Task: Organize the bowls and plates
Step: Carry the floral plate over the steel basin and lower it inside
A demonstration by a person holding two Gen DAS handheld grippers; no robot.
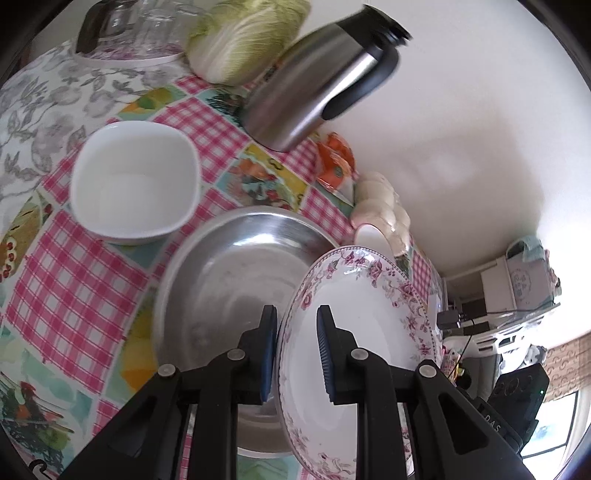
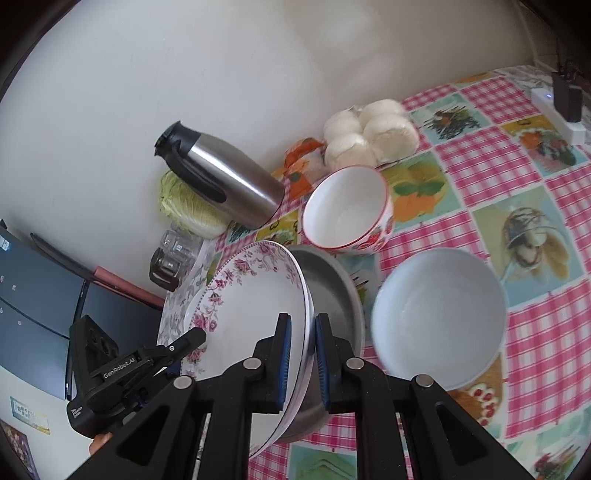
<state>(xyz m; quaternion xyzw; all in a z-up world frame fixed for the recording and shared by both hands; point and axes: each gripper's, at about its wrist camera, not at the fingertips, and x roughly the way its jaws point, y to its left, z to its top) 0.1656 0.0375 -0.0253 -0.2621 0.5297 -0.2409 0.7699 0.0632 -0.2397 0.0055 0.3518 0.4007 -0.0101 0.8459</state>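
A white plate with a pink floral rim (image 1: 369,325) (image 2: 258,295) hangs tilted over a round steel basin (image 1: 229,266) (image 2: 328,280). My left gripper (image 1: 296,310) is shut on one side of its rim. My right gripper (image 2: 303,319) is shut on the opposite side. In the right wrist view the left gripper (image 2: 192,341) shows at the plate's far edge. A white square bowl (image 1: 136,184) sits left of the basin. A pale round bowl (image 2: 439,317) sits on its other side, and a red-rimmed floral bowl (image 2: 347,206) stands behind the basin.
A steel thermos jug (image 1: 317,88) (image 2: 221,181), a cabbage (image 1: 243,37) and a tray of glass cups (image 1: 140,29) stand along the wall. A bag of white buns (image 2: 369,136) and an orange packet (image 2: 299,162) lie behind the bowls. A power strip (image 2: 557,110) lies far right.
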